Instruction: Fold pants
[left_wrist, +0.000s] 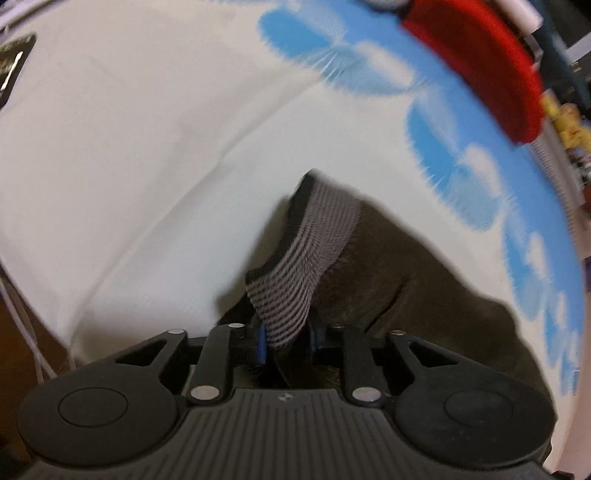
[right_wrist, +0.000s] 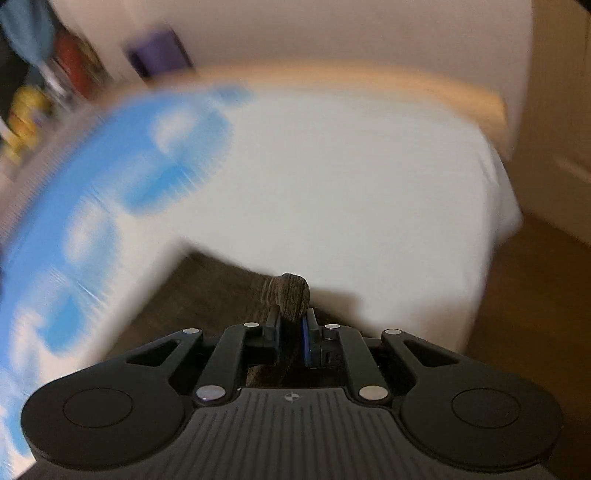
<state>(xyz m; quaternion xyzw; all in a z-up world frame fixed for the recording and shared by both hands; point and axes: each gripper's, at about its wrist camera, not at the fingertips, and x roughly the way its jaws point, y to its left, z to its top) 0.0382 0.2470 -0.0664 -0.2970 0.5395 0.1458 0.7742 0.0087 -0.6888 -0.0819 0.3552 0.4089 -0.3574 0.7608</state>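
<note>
Dark brown pants (left_wrist: 406, 277) lie on a white bed sheet (left_wrist: 129, 166). Their grey striped waistband (left_wrist: 314, 251) rises from the cloth and runs down between the blue pads of my left gripper (left_wrist: 288, 343), which is shut on it. In the right wrist view the pants (right_wrist: 207, 291) spread to the lower left. A rolled bunch of their edge (right_wrist: 290, 295) sticks up from my right gripper (right_wrist: 291, 328), whose jaws are shut on it. Both grippers point steeply down at the bed.
A blue blanket with white clouds (left_wrist: 461, 155) (right_wrist: 92, 192) lies along one side of the bed. A red cushion-like thing (left_wrist: 480, 62) sits at its far end. The bed's corner (right_wrist: 491, 206) drops to a wooden floor (right_wrist: 535, 295). A white cable (left_wrist: 22, 325) hangs at the left.
</note>
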